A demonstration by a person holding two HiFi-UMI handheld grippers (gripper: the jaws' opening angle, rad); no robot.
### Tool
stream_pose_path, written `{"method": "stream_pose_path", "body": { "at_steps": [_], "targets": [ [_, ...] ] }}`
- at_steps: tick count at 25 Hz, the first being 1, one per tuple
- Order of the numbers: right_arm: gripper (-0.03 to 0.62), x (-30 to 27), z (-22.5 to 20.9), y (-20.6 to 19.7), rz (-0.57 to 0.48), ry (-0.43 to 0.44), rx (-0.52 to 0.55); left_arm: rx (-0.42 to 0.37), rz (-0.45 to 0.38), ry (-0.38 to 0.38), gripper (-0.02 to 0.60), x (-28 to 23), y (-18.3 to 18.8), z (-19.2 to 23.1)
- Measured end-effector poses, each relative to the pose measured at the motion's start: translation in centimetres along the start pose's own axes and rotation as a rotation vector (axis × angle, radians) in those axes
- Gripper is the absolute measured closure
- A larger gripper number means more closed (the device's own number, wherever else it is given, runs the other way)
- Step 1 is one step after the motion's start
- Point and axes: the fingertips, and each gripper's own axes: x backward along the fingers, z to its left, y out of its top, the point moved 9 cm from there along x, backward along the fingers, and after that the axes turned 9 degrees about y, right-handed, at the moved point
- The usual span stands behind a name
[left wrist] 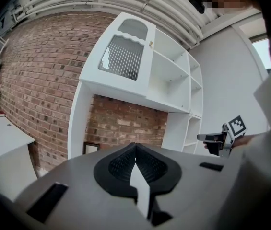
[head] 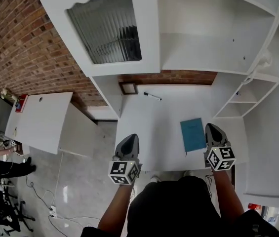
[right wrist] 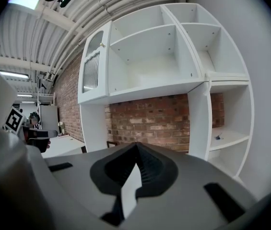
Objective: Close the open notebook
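White desk [head: 154, 127] w/ shelf unit [head: 203, 28] above it, brick wall [head: 25, 43] behind. Teal notebook [head: 193, 135] lies flat & closed on the desk, toward its right half. R gripper [head: 213, 131] sits just right of the notebook, jaws pressed together, nothing btwn them. L gripper [head: 129, 141] is well left of the notebook by the desk's front edge, jaws also together, empty. Black pen [head: 152, 97] lies beyond the notebook & to its left. Small framed pic [head: 128, 88] stands further left, against the wall.
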Motion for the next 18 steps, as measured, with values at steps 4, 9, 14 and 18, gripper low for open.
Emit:
{"method": "stream_pose_path", "body": {
  "at_steps": [4,9,14,18],
  "targets": [
    [0.595,0.5,0.3,-0.1,0.005,-0.001,0.012,0.004,-0.012,-0.013,0.574,-0.6,0.0,0.2],
    [0.595,1.0,0.3,-0.2,0.007,-0.013,0.024,0.009,-0.032,-0.008,0.574,-1.3,0.4,-0.2],
    [0.595,1.6,-0.3,0.0,0.006,-0.014,0.018,0.025,-0.038,-0.029,0.574,-2.3,0.8,-1.5],
    [0.595,1.5,-1.0,0.5,-0.003,-0.011,0.022,0.013,-0.064,-0.022,0.574,-3.0,1.2,-2.3]
  ]
}}
